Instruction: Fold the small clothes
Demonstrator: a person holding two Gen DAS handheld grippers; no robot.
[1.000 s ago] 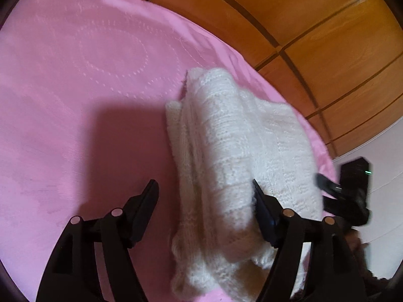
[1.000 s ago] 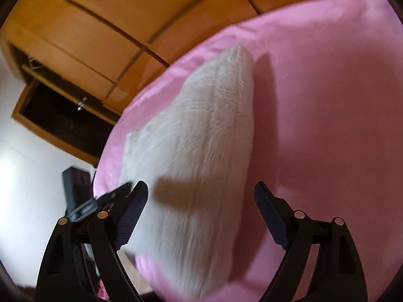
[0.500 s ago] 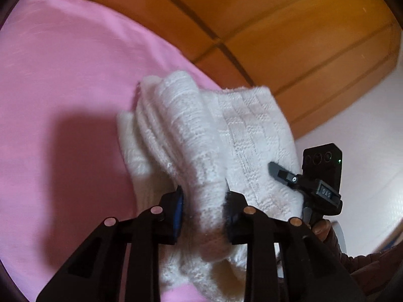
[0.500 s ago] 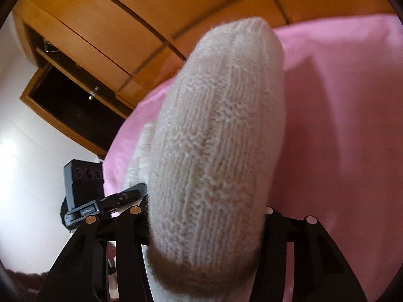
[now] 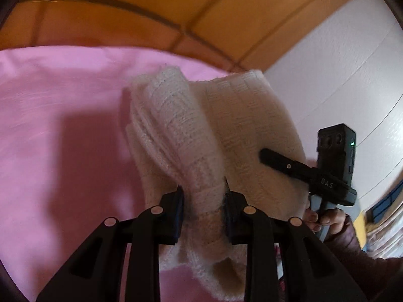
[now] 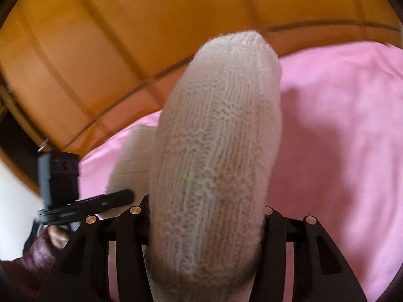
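A folded white knitted garment is held up over the pink bed cover. My left gripper is shut on one bunched end of it. My right gripper is shut on the other end, and the knit bulges up between its fingers and fills the middle of the right wrist view. The right gripper also shows in the left wrist view, held by a hand at the garment's right side. The left gripper shows in the right wrist view at the lower left.
The pink cover spreads under the garment. Orange wooden wardrobe panels stand behind the bed. A white wall is at the right in the left wrist view. A dark open recess is at the left in the right wrist view.
Both grippers were open around the garment lying on the cover. They shut on its two ends and lifted it; it now hangs bunched between them, higher against the wardrobe.
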